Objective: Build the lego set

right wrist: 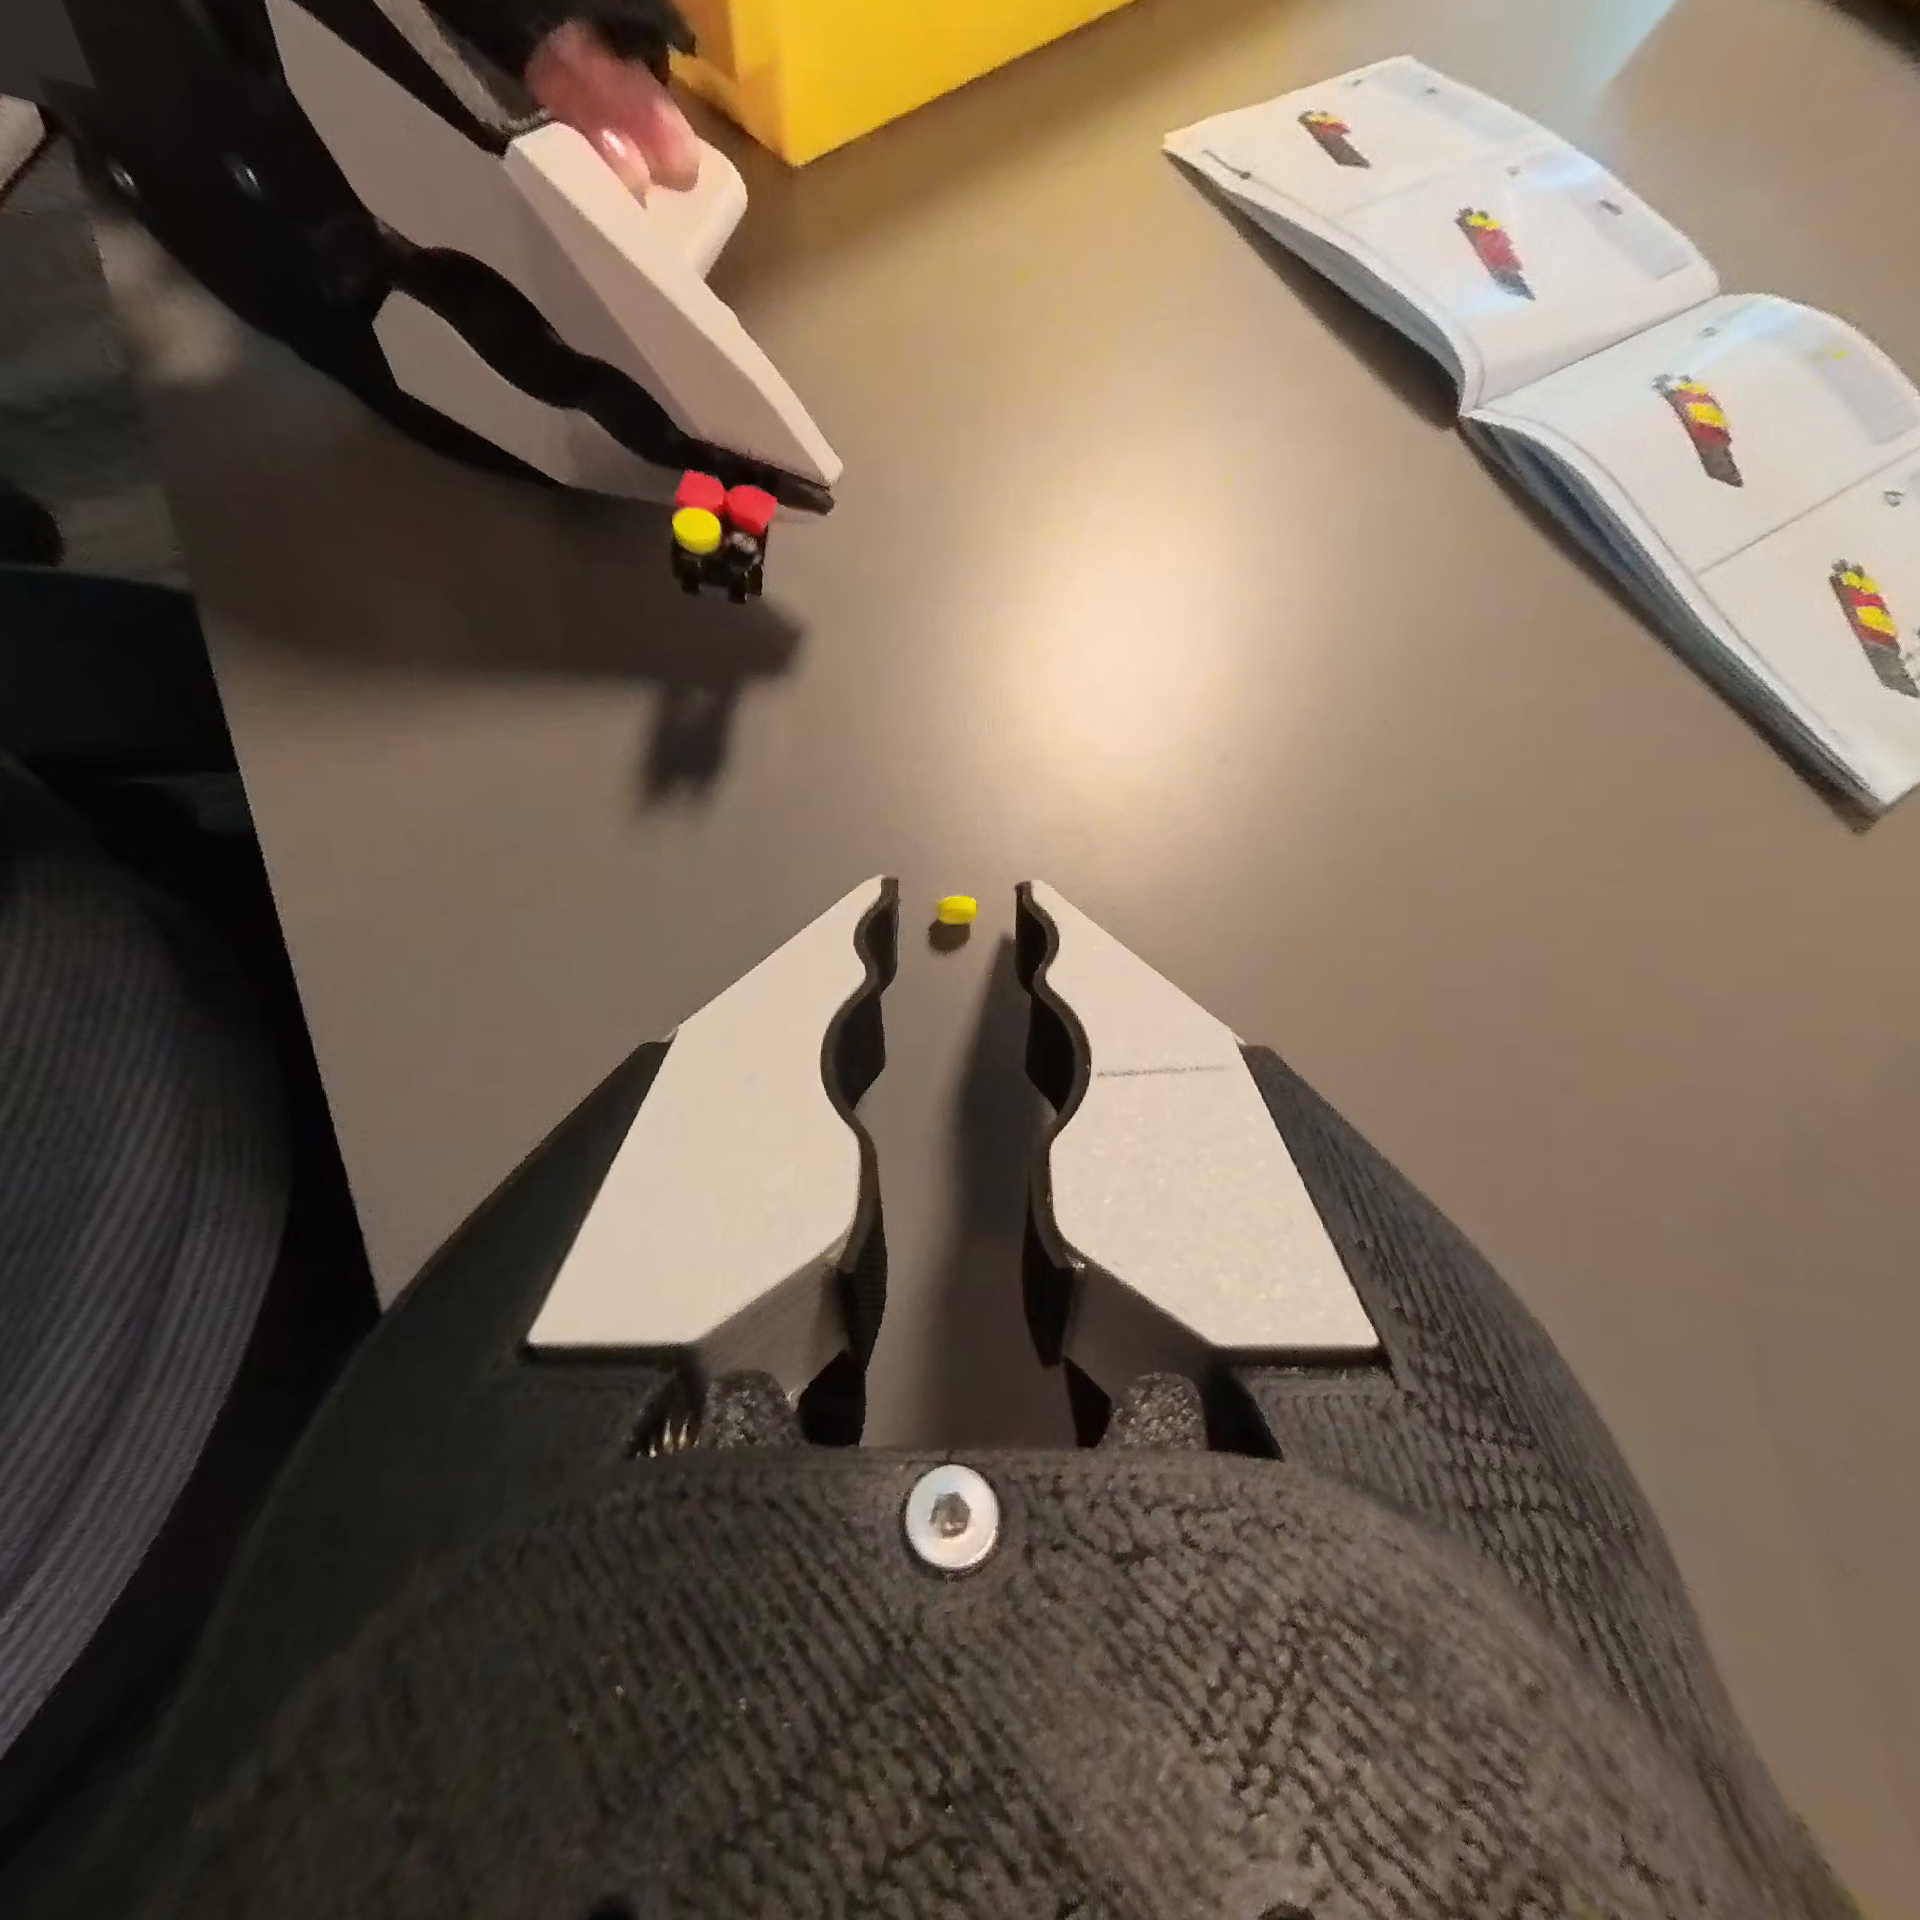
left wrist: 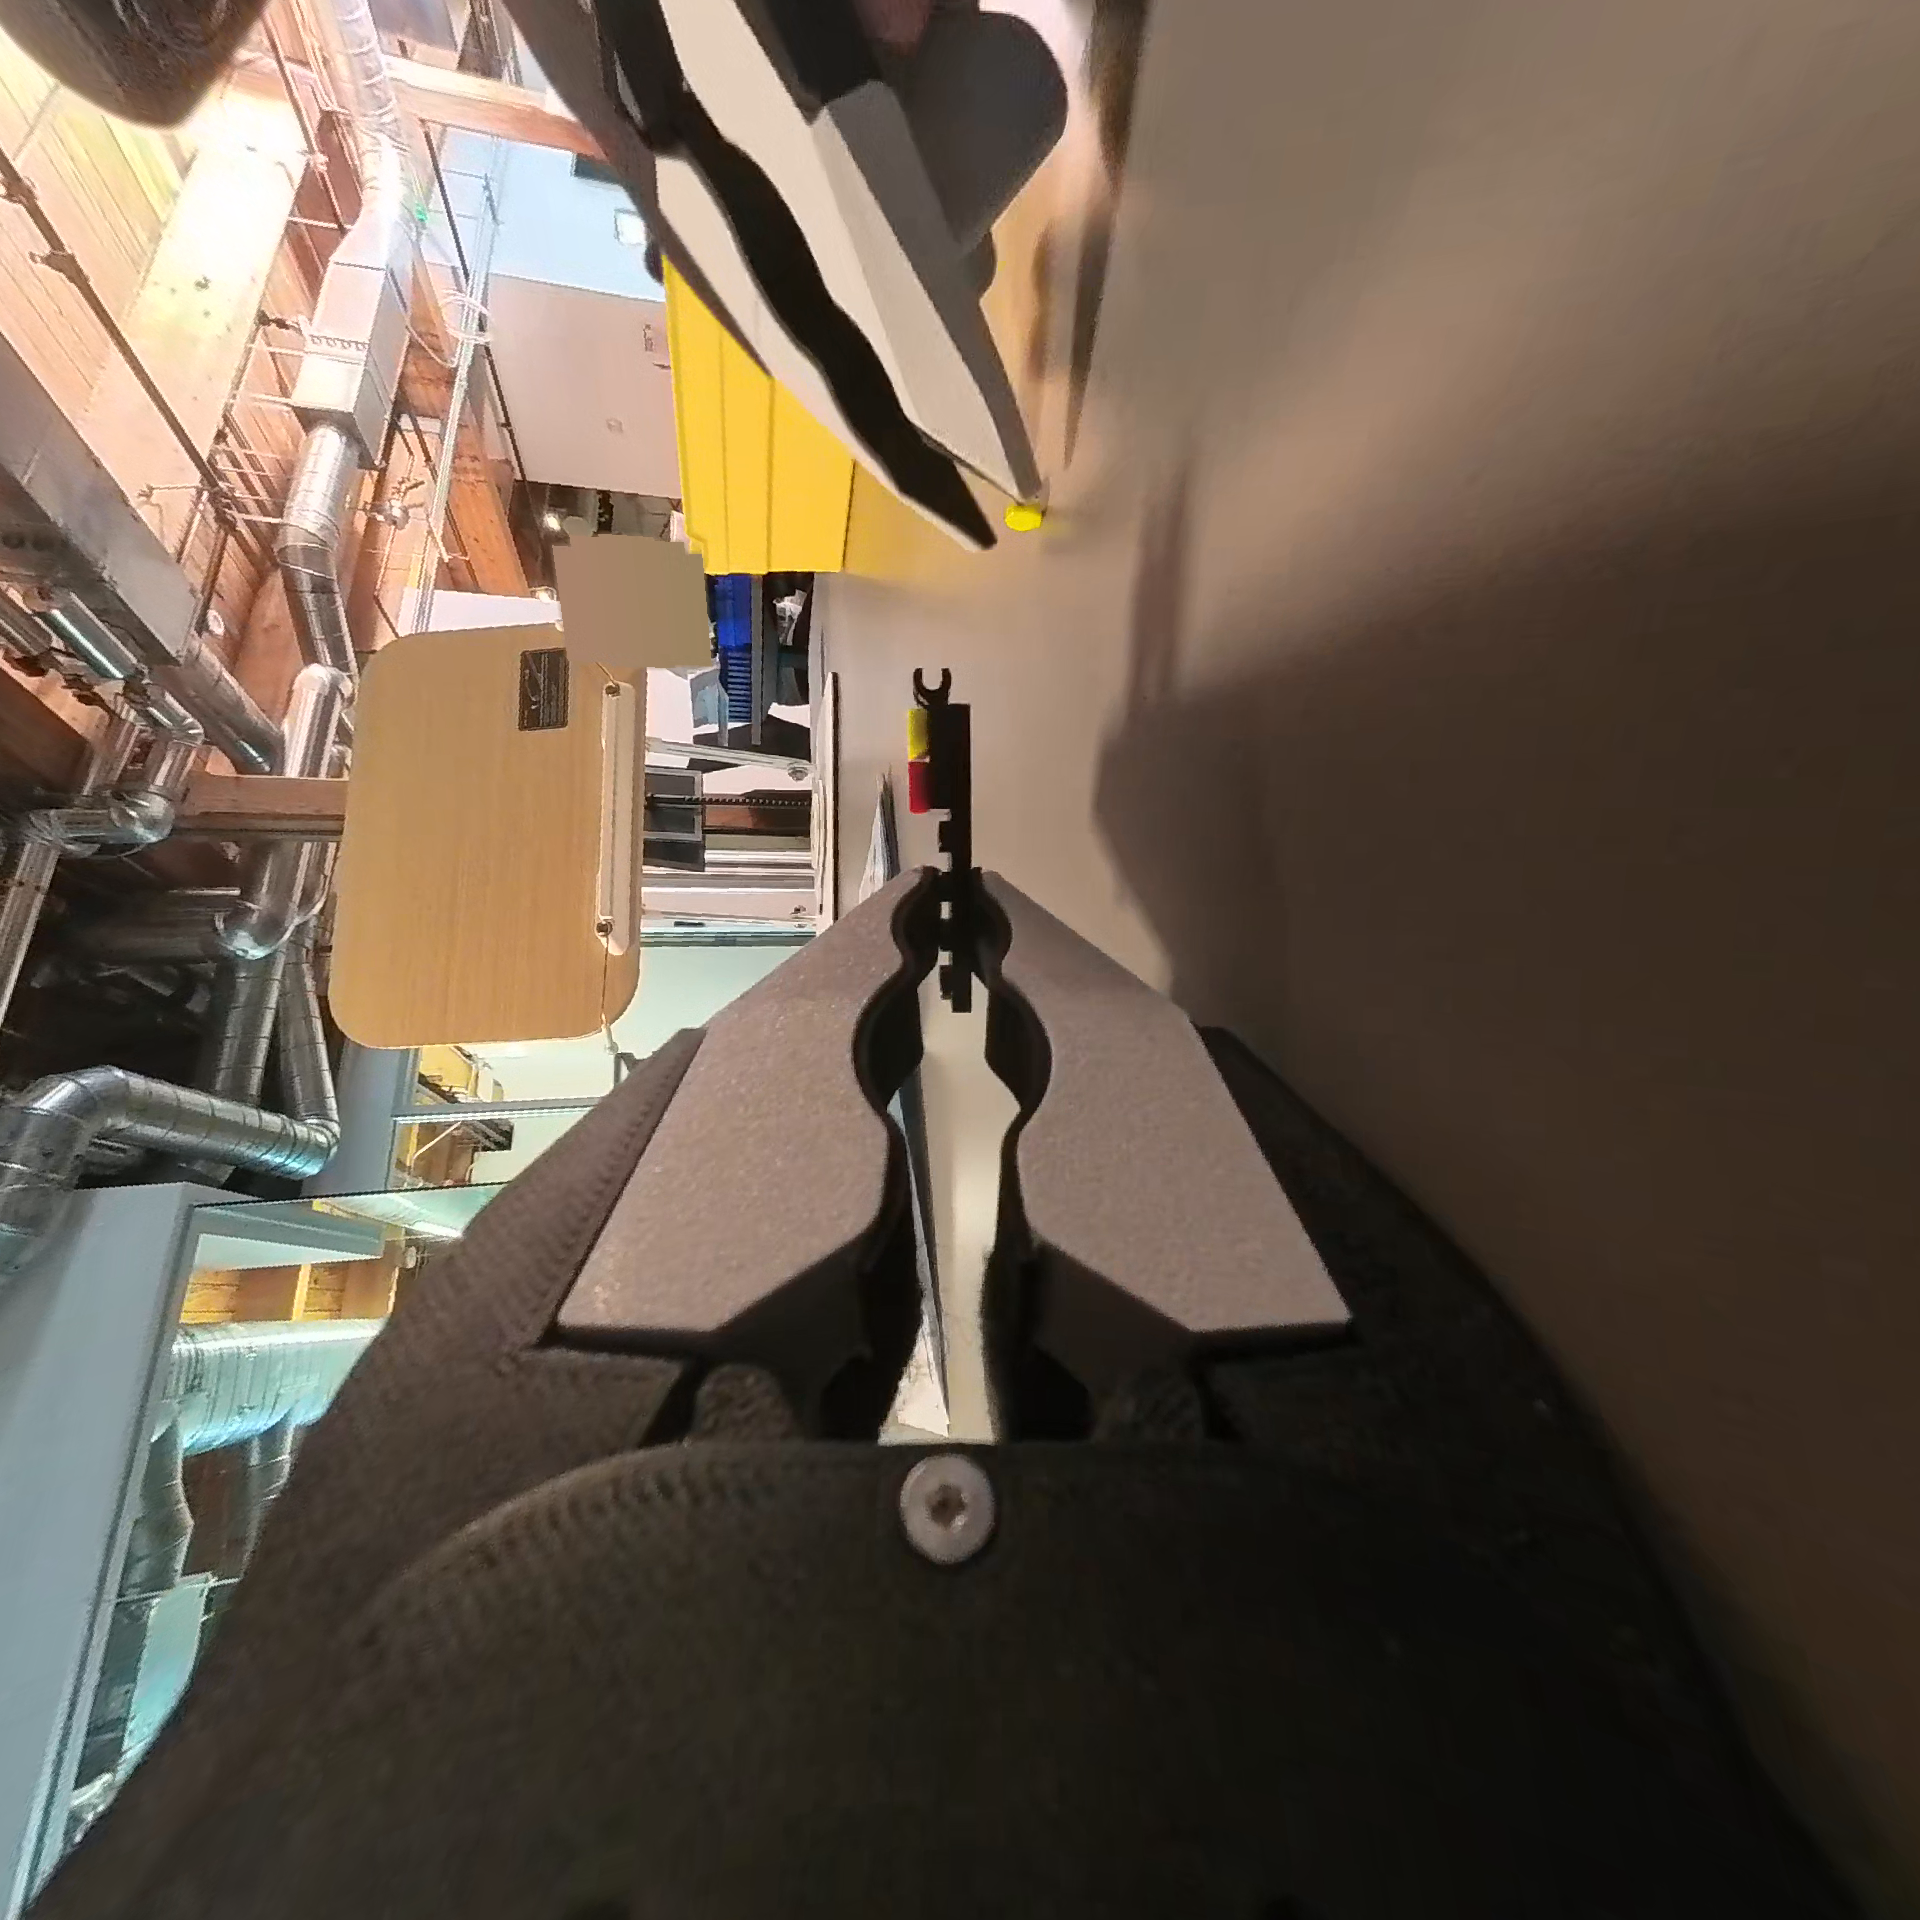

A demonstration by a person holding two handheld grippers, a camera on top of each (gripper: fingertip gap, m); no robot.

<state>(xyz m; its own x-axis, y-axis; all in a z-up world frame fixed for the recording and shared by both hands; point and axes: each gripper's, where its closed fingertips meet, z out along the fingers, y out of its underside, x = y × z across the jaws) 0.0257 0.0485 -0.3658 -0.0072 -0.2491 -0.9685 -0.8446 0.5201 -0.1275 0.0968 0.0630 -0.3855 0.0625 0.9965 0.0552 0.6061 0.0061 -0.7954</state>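
Observation:
My left gripper (left wrist: 954, 883) is shut on a small black lego assembly (left wrist: 951, 769) with red and yellow pieces on it, held above the table with the view rolled sideways. In the right wrist view the same gripper (right wrist: 769, 488) and assembly (right wrist: 719, 535) show at the upper left. My right gripper (right wrist: 956, 894) is open, its tips low over the table on either side of a small yellow round stud (right wrist: 955, 909) that lies on the grey-brown table (right wrist: 1247, 831). The stud (left wrist: 1023, 515) and the right gripper (left wrist: 1003, 514) also show in the left wrist view.
An open instruction booklet (right wrist: 1621, 395) lies at the right. A yellow box (right wrist: 883, 73) stands at the back of the table. The table's left edge (right wrist: 281, 935) runs beside a dark seat. A person's fingers (right wrist: 623, 114) hold the left gripper.

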